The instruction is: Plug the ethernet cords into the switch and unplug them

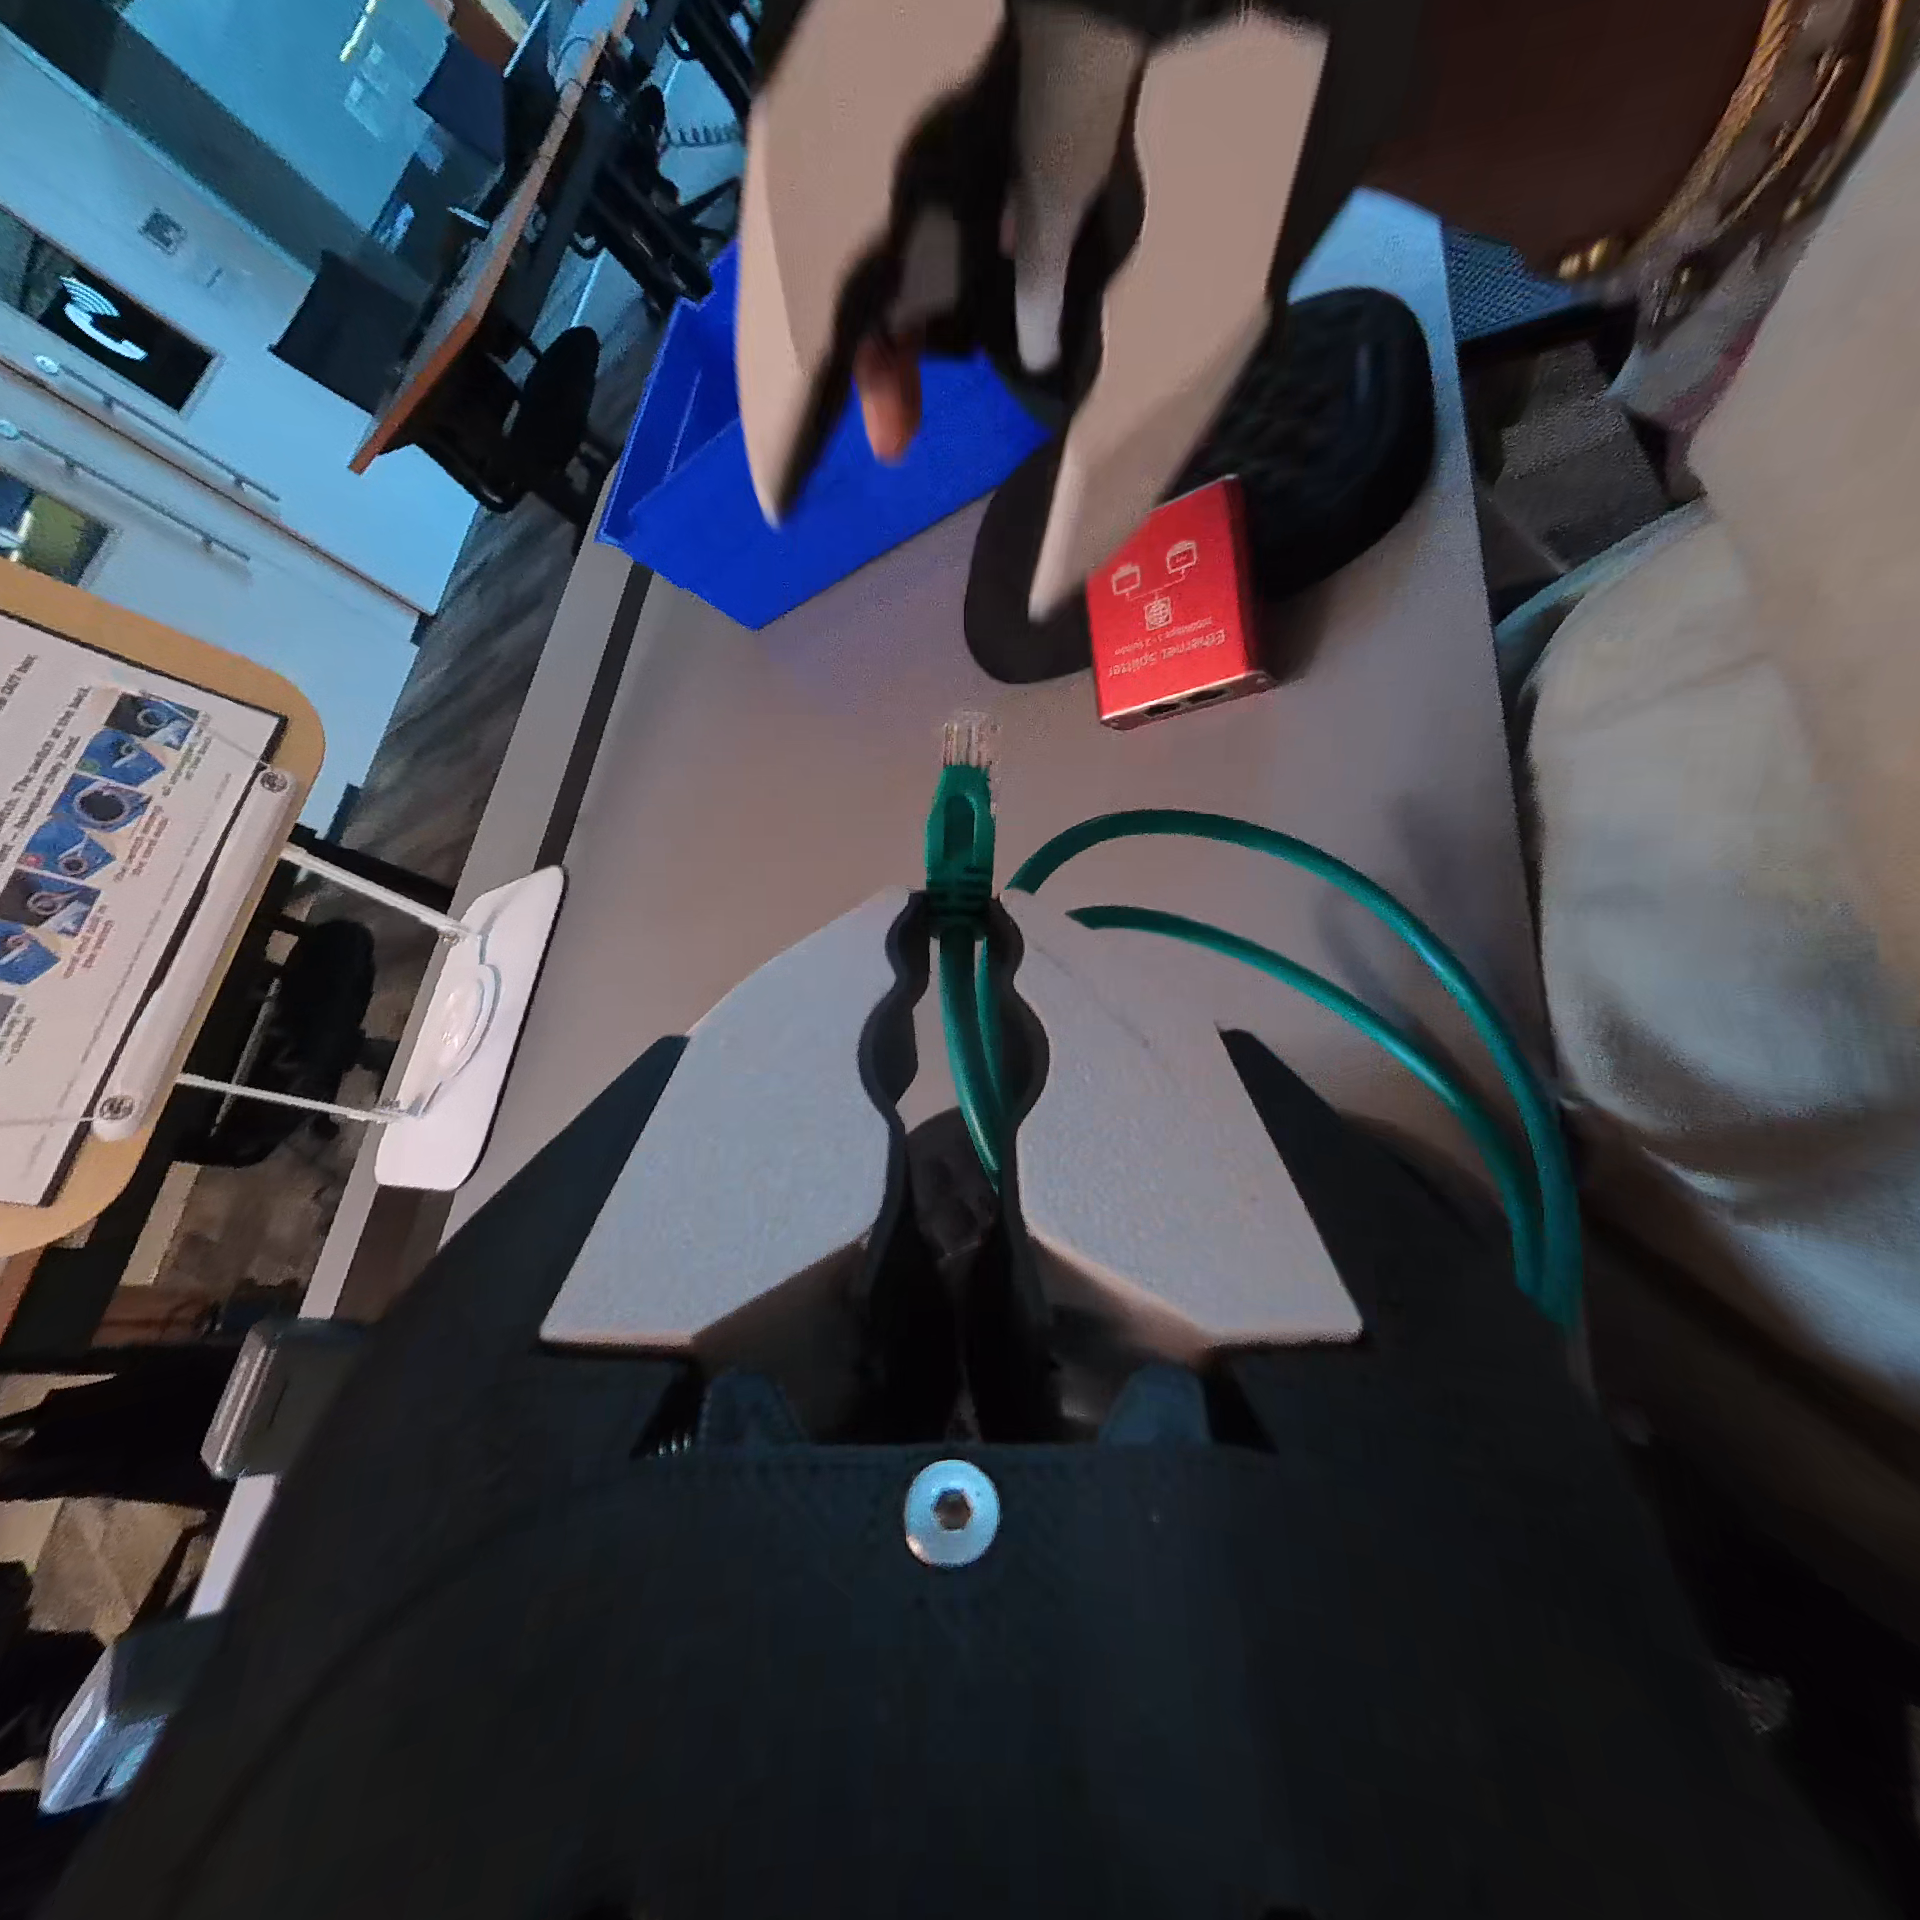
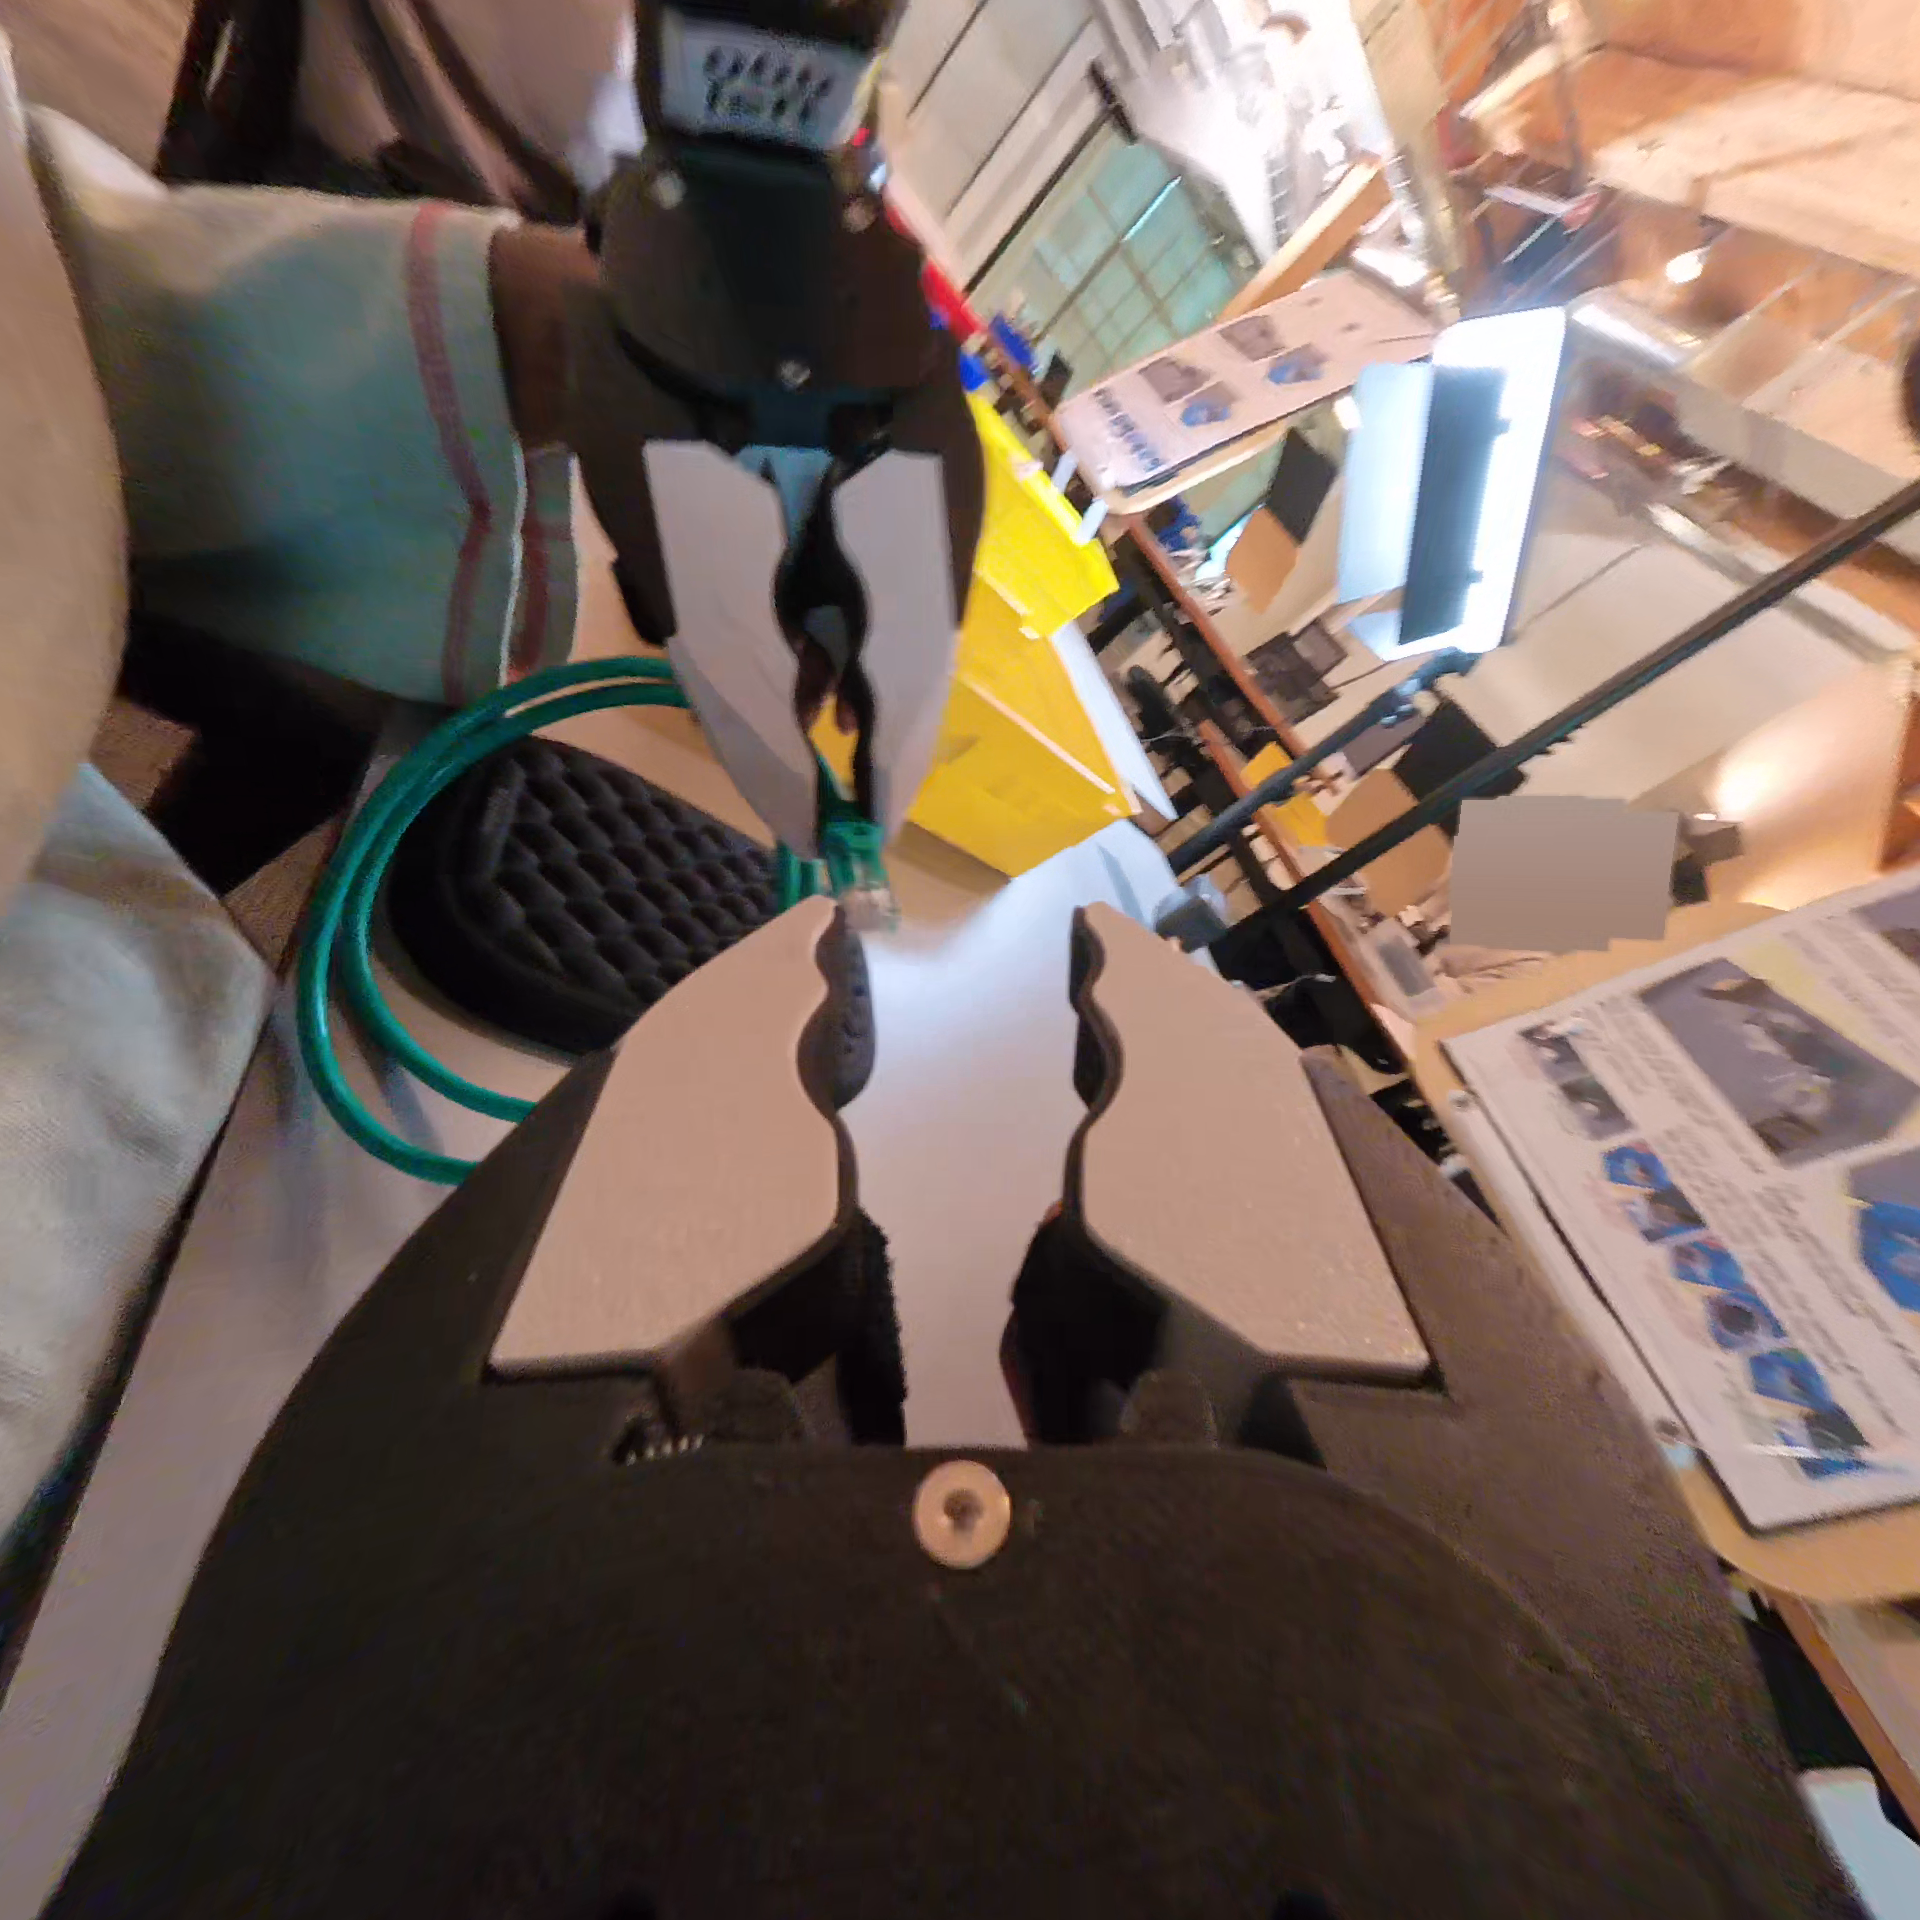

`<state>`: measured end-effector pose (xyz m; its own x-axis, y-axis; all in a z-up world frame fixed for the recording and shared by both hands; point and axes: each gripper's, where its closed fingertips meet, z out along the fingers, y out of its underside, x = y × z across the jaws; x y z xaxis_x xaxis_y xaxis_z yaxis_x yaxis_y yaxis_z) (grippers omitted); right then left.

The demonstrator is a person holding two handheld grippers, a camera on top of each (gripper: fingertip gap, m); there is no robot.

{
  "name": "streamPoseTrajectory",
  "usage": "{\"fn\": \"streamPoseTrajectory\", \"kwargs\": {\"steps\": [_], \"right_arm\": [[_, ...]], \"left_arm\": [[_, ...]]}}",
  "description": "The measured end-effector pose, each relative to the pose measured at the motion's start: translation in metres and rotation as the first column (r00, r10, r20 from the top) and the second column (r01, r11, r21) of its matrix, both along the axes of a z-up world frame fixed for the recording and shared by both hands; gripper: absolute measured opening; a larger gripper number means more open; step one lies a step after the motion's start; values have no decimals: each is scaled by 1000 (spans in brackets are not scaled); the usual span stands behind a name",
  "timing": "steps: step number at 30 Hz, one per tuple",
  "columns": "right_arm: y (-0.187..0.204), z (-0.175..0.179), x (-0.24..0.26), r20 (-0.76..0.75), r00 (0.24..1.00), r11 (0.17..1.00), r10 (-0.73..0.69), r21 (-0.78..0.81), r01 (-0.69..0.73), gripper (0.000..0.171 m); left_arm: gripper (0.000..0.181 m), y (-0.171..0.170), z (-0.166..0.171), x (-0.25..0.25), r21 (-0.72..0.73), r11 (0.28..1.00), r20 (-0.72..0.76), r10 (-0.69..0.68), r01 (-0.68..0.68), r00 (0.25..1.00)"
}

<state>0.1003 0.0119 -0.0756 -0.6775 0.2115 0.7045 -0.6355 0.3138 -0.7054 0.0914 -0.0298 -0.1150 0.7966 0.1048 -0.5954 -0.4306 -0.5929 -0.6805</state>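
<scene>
My left gripper (image 1: 956,904) is shut on a green ethernet cord (image 1: 1351,987) just behind its plug (image 1: 961,810), whose clear tip points forward above the grey table (image 1: 790,727). The cord loops off to the right. The red switch box (image 1: 1174,608) lies ahead and right of the plug, its ports facing me, partly on a black pad (image 1: 1330,436). My right gripper (image 1: 904,551) hangs open above the switch, blurred. In the right wrist view my right gripper (image 2: 956,920) is open and empty; the left gripper (image 2: 831,821) faces it, holding the green plug (image 2: 857,857).
A blue bin (image 1: 790,520) stands at the table's far side. A yellow bin (image 2: 1018,665) sits behind the left gripper. A white stand (image 1: 468,1029) and printed boards (image 1: 94,883) lie off the left edge. A person's sleeve (image 2: 312,436) and body are close by. The grippers' ends are close to 6 cm from one another.
</scene>
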Motion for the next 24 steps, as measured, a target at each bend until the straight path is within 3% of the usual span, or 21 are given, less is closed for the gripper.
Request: {"fn": "streamPoseTrajectory", "kwargs": {"steps": [4,7,11,17,21,24], "right_arm": [[51,20,-2,29,997,994,-73,-76,75,47],[80,-13,-3,155,977,983,-150,130,130,57],[108,-85,3,425,851,887,-307,453,94,95],[109,-133,-22,554,782,902,-284,432,22,101],[105,-149,-27,560,767,886,-313,464,22,117],[103,-156,-28,560,762,871,-326,492,12,112]], "left_arm": [[11,-6,-1,-5,3,1000,-8,15,-15,1000],[11,-8,-4,-11,-22,999,-32,38,-39,999],[11,-3,-5,-11,-27,999,-53,29,-30,998],[11,-1,-6,-8,-19,1000,-35,5,-6,999],[11,-2,-9,-10,-20,1000,-33,7,-8,999],[11,-3,-10,-11,-26,1000,-37,9,-10,999]]}}
